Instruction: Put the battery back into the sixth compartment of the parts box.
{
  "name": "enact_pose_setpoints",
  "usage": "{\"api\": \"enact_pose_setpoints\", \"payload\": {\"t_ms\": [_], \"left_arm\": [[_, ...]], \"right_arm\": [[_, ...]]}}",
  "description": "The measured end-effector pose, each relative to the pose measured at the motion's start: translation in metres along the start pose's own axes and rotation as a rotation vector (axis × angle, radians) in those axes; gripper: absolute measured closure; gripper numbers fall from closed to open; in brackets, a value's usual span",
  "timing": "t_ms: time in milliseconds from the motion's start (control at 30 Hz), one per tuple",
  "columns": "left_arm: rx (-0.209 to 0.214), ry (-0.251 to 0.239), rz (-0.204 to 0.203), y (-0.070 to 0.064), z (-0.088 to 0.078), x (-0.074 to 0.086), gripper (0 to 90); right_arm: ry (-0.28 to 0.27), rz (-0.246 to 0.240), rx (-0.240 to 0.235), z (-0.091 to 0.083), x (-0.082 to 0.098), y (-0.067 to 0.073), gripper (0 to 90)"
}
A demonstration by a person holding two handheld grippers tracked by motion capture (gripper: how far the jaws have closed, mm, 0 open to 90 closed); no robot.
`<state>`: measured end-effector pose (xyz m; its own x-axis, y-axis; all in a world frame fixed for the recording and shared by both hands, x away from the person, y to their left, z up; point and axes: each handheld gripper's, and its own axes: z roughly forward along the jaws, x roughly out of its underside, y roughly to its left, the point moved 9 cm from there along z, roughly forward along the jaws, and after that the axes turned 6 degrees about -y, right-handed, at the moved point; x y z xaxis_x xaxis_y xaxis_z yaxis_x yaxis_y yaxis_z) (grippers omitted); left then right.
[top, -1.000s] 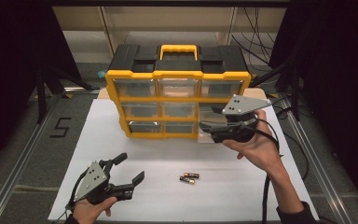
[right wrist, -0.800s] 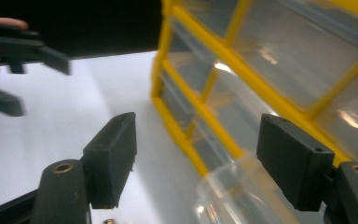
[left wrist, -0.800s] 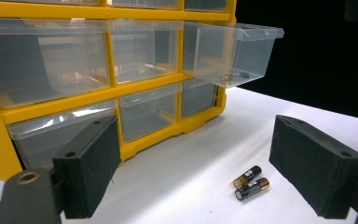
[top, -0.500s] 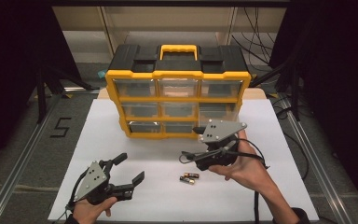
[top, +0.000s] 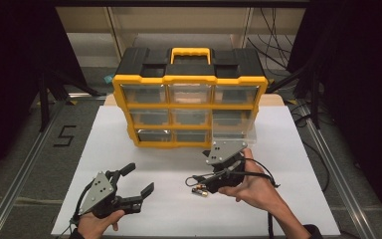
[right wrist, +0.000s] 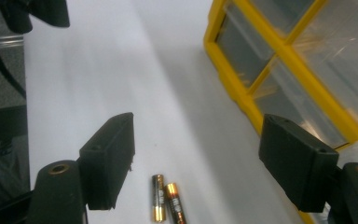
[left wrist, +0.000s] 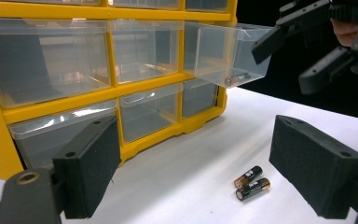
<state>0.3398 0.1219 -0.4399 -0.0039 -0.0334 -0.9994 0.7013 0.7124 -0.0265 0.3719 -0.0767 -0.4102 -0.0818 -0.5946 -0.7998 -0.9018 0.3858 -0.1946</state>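
White tabletop [top: 298, 149] with its load.
Bore a yellow-and-black drawer organiser [top: 189, 99] toward the far edge; carried two batteries [top: 199, 190] side by side, touching, near the front, well apart from the organiser.

It looked like a lab recording bay: a white worktop [top: 129, 129] stood inside black curtains [top: 15, 74] at both frame edges, with metal rails [top: 20, 174], a taped number five [top: 64, 135] at left, and loose cables [top: 278, 40] at upper right.
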Motion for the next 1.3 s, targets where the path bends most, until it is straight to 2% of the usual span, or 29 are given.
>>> {"api": "enact_pose_setpoints", "payload": {"t_ms": [233,300,367,400,500,567,633,700,767,800,933,967,1000,1100,1167,1233,1267,1300], "left_arm": [[0.0,-0.001,0.012,0.0,0.0,-0.001,15.6],[-0.001,-0.004,0.003,0.0,-0.001,-0.002,15.6],[-0.001,-0.003,0.01,0.001,-0.001,-0.001,15.6],[0.009,-0.018,0.0,0.0,0.001,-0.002,15.6],[0.0,-0.003,0.011,0.001,-0.001,-0.002,15.6],[0.01,-0.019,0.005,0.0,0.001,-0.002,15.6],[-0.002,-0.001,0.005,0.001,-0.001,-0.001,15.6],[0.009,-0.018,0.005,0.0,0.001,-0.002,15.6],[0.003,-0.007,0.012,0.001,0.0,-0.002,15.6],[0.01,-0.018,0.002,0.0,0.001,-0.002,15.6],[-0.001,-0.001,0.007,0.001,-0.001,-0.001,15.6],[0.008,-0.017,-0.001,0.0,0.001,-0.002,15.6],[-0.001,-0.004,0.006,0.001,-0.001,-0.001,15.6],[0.008,-0.017,-0.001,0.0,0.001,-0.002,15.5],[-0.003,0.001,0.002,0.001,-0.001,-0.001,15.5],[-0.001,-0.002,0.005,0.001,-0.001,-0.001,15.6],[0.008,-0.016,0.002,0.0,0.001,-0.002,15.6],[-0.003,0.001,0.001,0.001,-0.001,-0.001,15.6]], "right_arm": [[0.051,0.008,-0.022,0.015,0.017,0.007,27.7],[0.071,0.01,-0.038,0.022,0.024,0.009,28.1],[0.098,0.021,-0.054,0.027,0.031,0.011,28.1],[0.113,0.024,-0.064,0.029,0.034,0.013,28.1],[0.143,0.027,-0.08,0.036,0.043,0.016,28.1],[0.163,0.026,-0.093,0.04,0.048,0.019,28.1],[0.182,0.024,-0.099,0.043,0.052,0.021,28.6],[0.204,0.015,-0.109,0.047,0.057,0.023,29.3],[0.228,0.004,-0.123,0.051,0.063,0.027,30.4],[0.246,-0.001,-0.136,0.054,0.067,0.029,31.5],[0.277,-0.002,-0.143,0.06,0.076,0.029,32.4],[0.287,-0.004,-0.147,0.061,0.078,0.03,32.5],[0.309,0.012,-0.148,0.063,0.083,0.031,33.7],[0.324,0.014,-0.157,0.065,0.087,0.033,34.7],[0.337,0.018,-0.166,0.067,0.089,0.035,35.7],[0.348,0.02,-0.171,0.069,0.091,0.035,37.4],[0.357,0.026,-0.171,0.069,0.093,0.036,38.3],[0.359,0.028,-0.173,0.07,0.093,0.037,38.8]]}}
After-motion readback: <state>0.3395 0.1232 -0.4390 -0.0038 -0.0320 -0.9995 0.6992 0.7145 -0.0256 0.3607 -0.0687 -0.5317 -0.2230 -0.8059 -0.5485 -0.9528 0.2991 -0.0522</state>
